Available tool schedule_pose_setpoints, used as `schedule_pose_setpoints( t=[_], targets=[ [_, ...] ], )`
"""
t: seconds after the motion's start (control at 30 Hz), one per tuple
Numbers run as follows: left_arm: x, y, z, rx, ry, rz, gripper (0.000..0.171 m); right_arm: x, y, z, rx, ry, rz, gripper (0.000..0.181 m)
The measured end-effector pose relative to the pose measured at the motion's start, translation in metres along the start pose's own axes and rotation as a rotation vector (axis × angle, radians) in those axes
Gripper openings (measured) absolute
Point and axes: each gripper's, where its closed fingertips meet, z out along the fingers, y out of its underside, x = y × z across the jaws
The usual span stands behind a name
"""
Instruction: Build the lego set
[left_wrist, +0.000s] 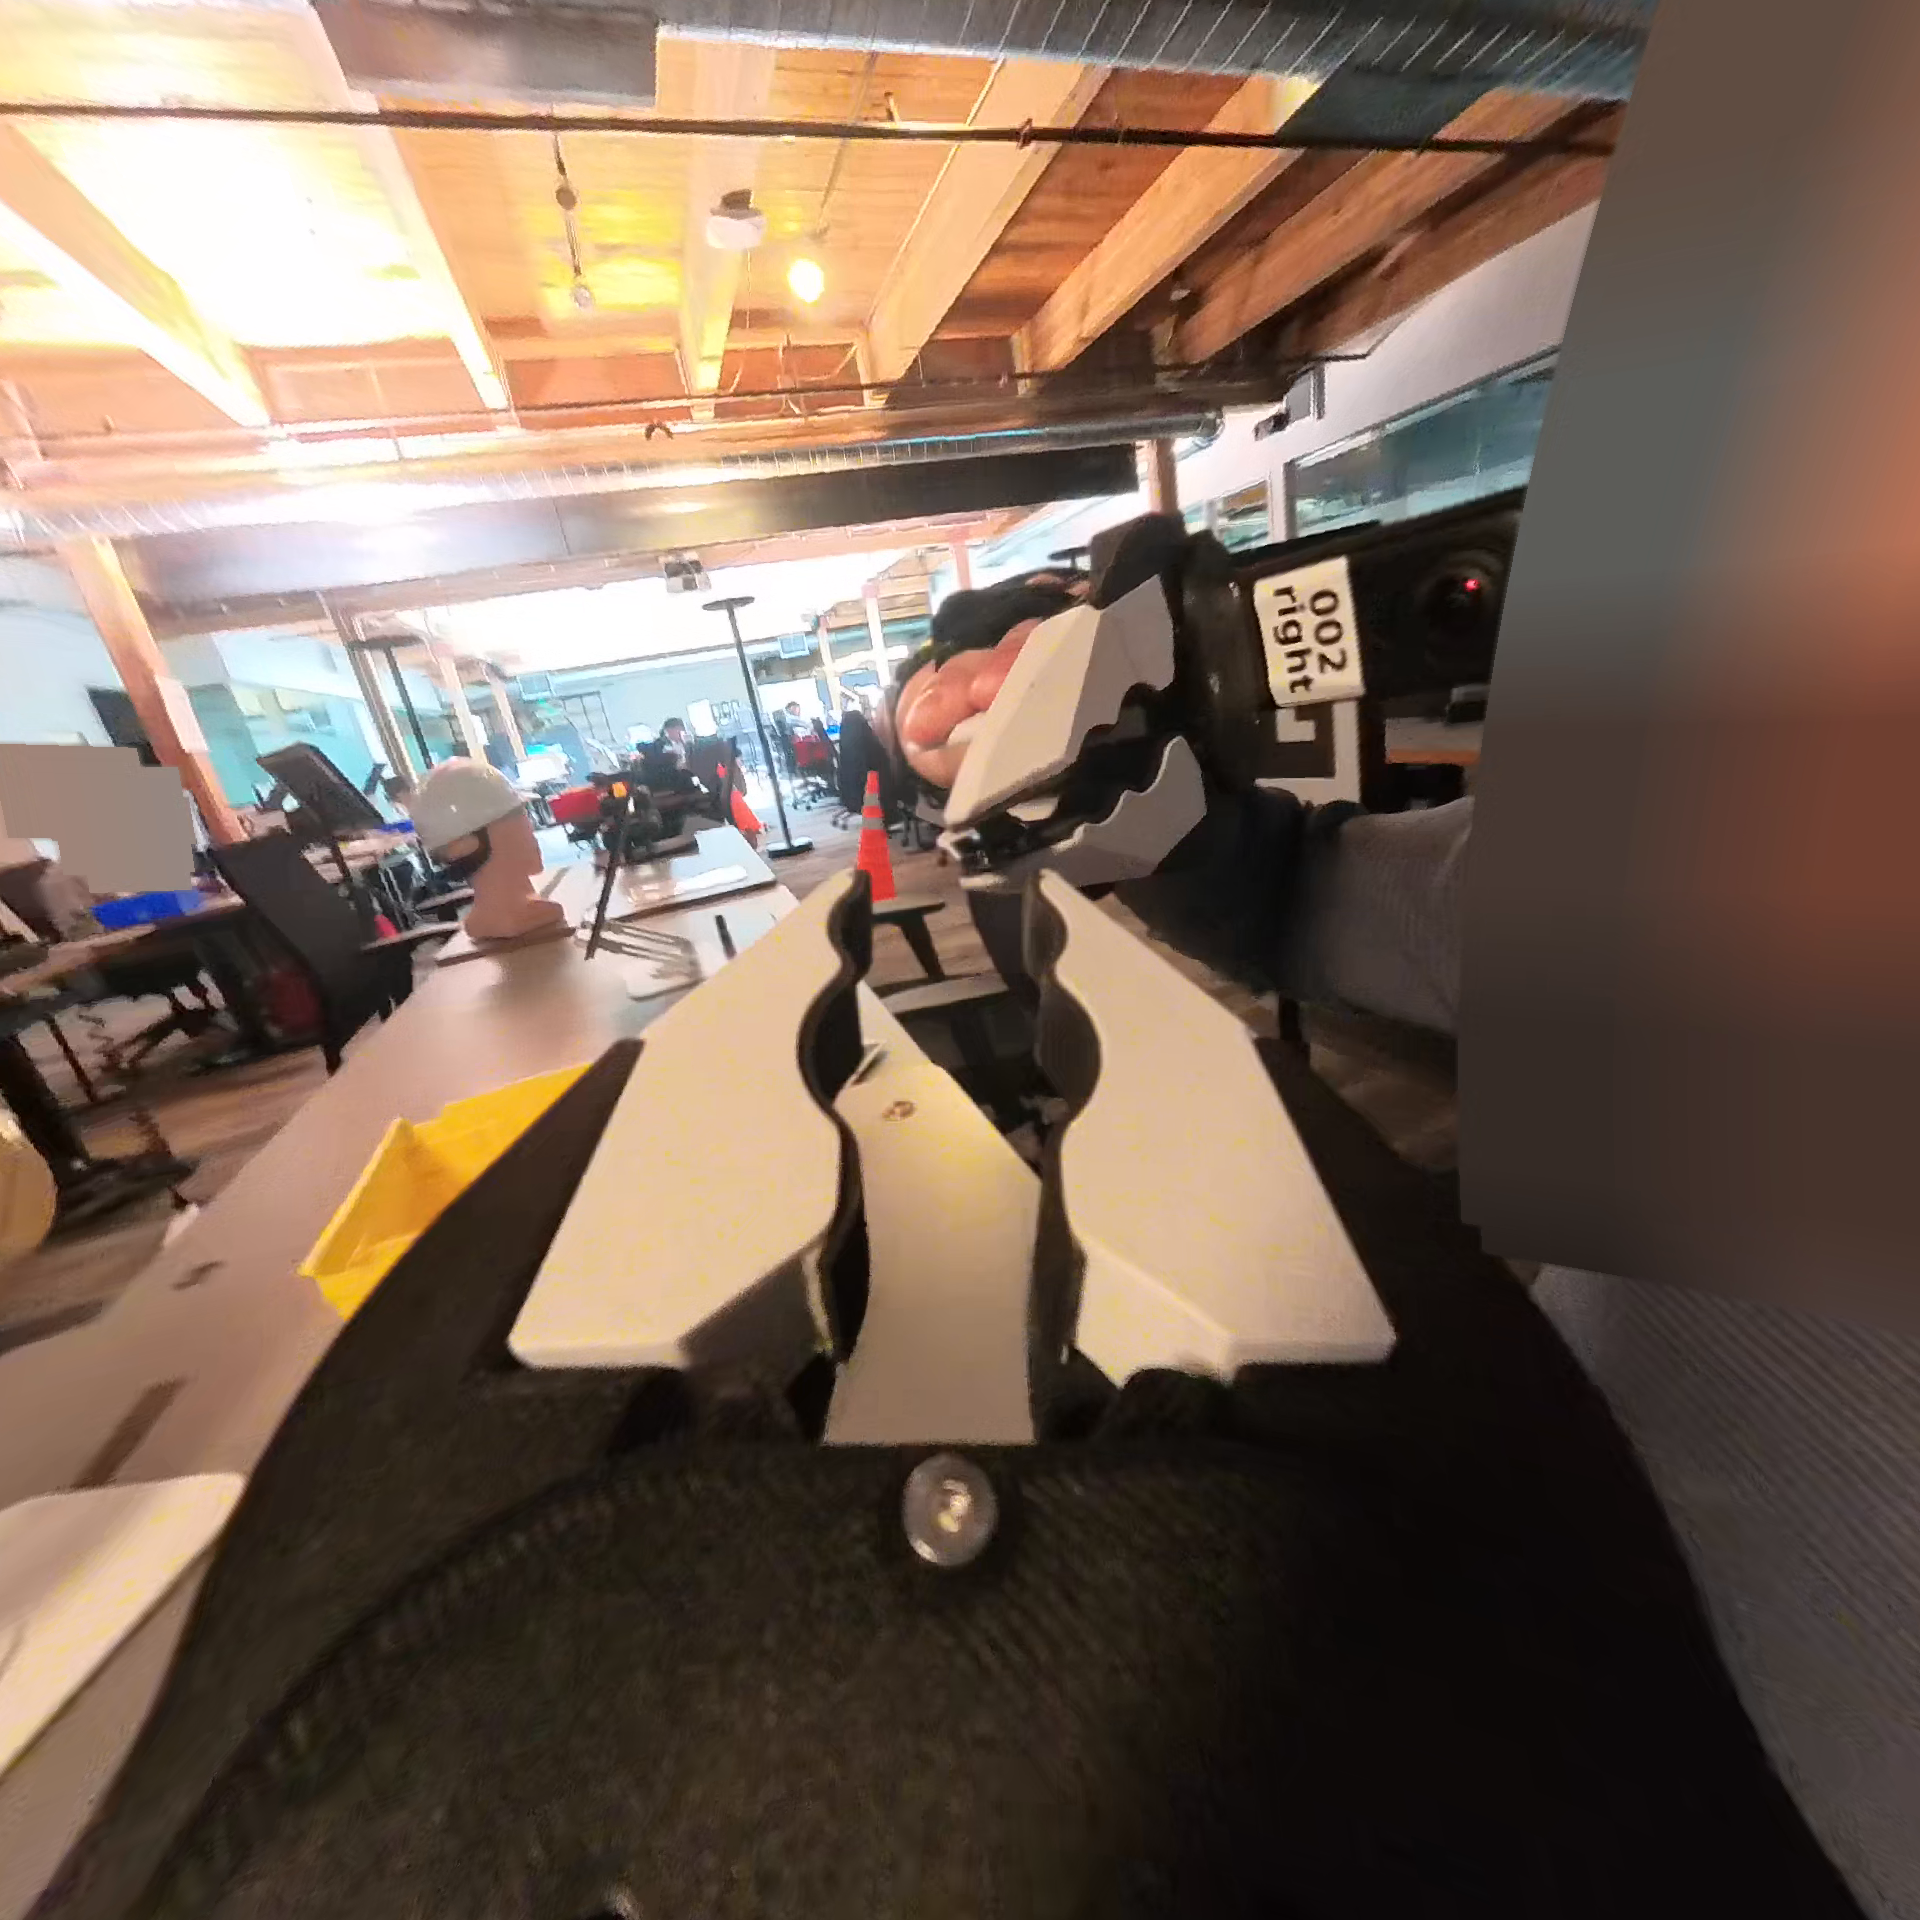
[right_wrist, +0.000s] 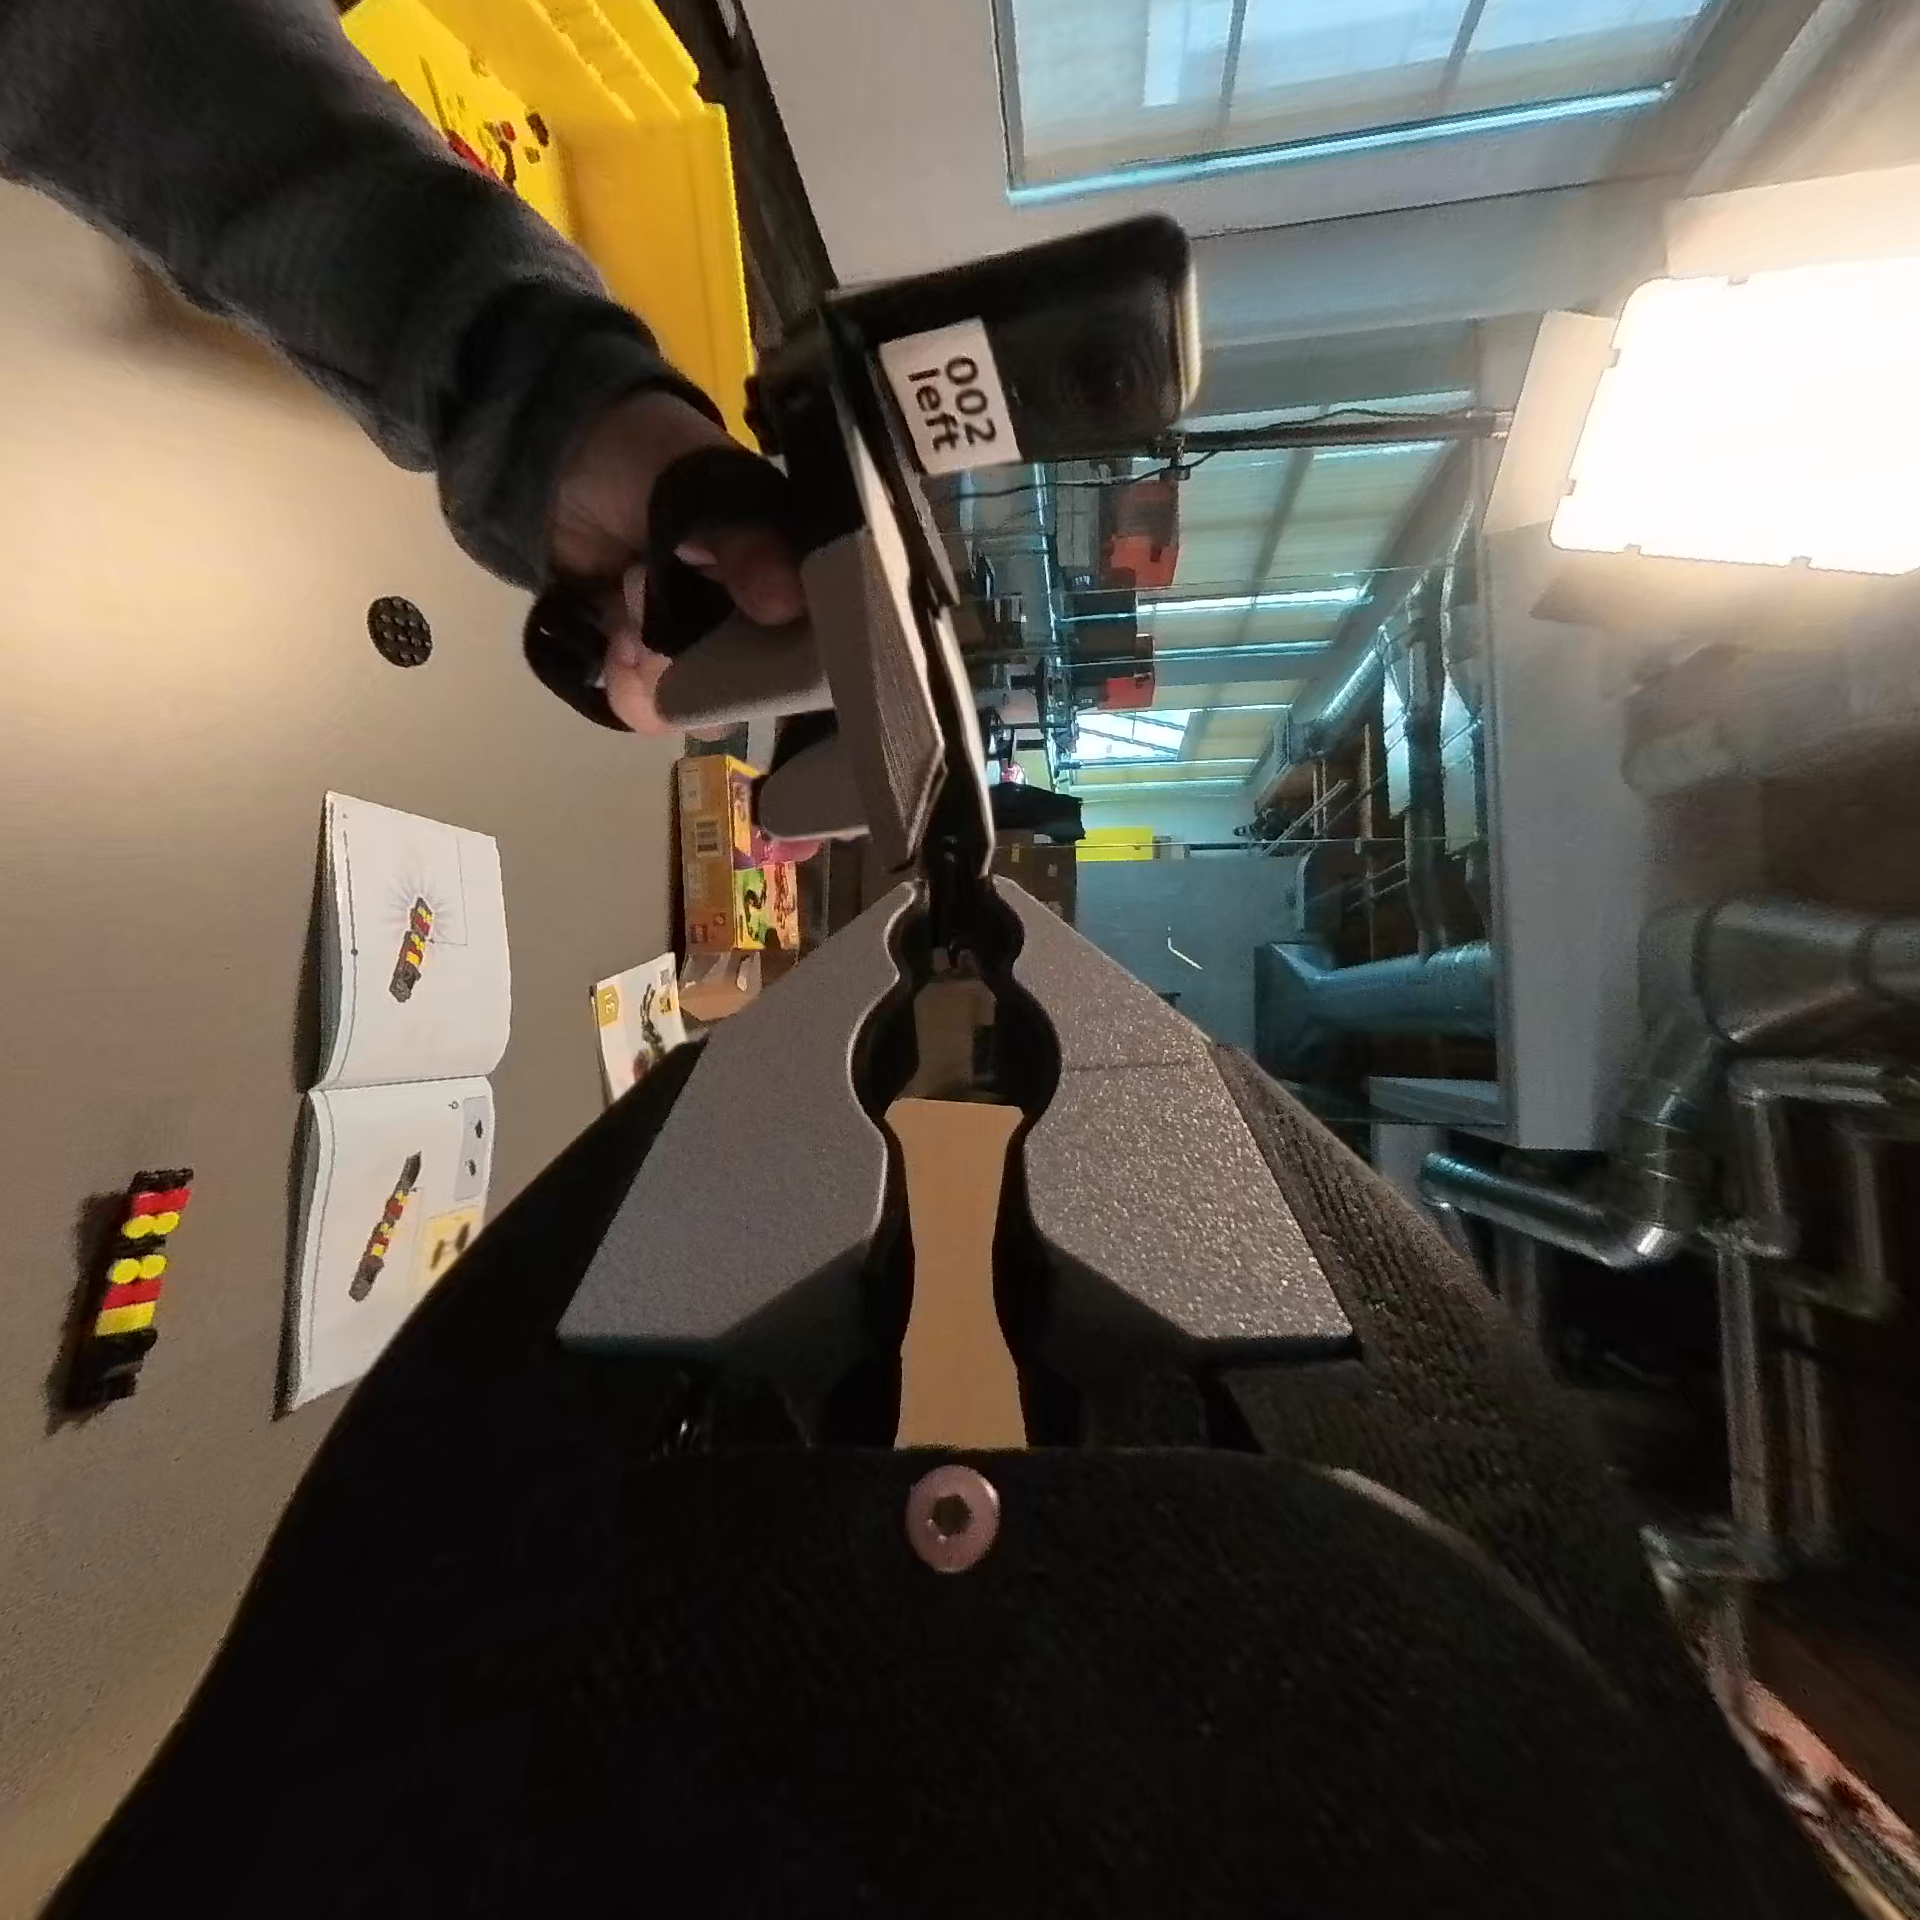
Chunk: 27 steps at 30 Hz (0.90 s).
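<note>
My right gripper (right_wrist: 956, 894) is shut on a small black lego piece (right_wrist: 951, 920), held in the air above the table. In the left wrist view the right gripper (left_wrist: 971, 847) comes in from the upper right, with the black piece (left_wrist: 982, 854) at its tips. My left gripper (left_wrist: 951, 894) is open and empty, and the piece hangs just past the gap between its tips. In the right wrist view the left gripper (right_wrist: 928, 842) is edge-on. A black, red and yellow lego build (right_wrist: 125, 1283) and a round black piece (right_wrist: 399, 631) lie on the table.
An open instruction booklet (right_wrist: 405, 1091), a second leaflet (right_wrist: 636, 1023) and a lego box (right_wrist: 732, 852) lie on the grey table (right_wrist: 187, 831). A yellow bin (right_wrist: 634, 156) with loose pieces stands at the table's end; it also shows in the left wrist view (left_wrist: 416, 1195). My two grippers' fingertips are within a few centimetres of each other.
</note>
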Motion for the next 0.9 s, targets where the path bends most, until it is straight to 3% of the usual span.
schedule_pose_setpoints(
  t=[0.1, 0.2, 0.33, 0.4, 0.57, 0.77, 0.9],
  targets=[
    [-0.001, -0.003, -0.004, 0.008, -0.041, 0.143, 0.021, 0.000, 0.003, 0.000, -0.009, 0.002, 0.034, 0.006],
    [0.003, -0.008, -0.009, 0.014, -0.114, 0.424, 0.016, -0.005, 0.005, 0.002, -0.002, -0.035, 0.072, 0.006],
    [0.004, 0.015, -0.009, -0.182, -0.171, 0.781, 0.018, -0.016, 0.009, 0.004, 0.021, -0.117, 0.151, 0.005],
    [0.001, 0.022, -0.007, -0.236, -0.189, 0.831, 0.017, -0.020, 0.009, 0.005, 0.031, -0.151, 0.173, 0.005],
    [0.000, 0.024, -0.007, -0.228, -0.185, 0.852, 0.010, -0.026, 0.011, 0.006, 0.014, -0.205, 0.209, 0.006],
    [-0.003, 0.031, -0.006, -0.265, -0.226, 1.012, 0.010, -0.033, 0.018, 0.006, -0.025, -0.234, 0.245, 0.005],
    [-0.010, 0.054, -0.007, -0.364, -0.175, 0.960, 0.004, -0.057, 0.033, 0.010, -0.067, -0.299, 0.319, 0.005]
  ],
)
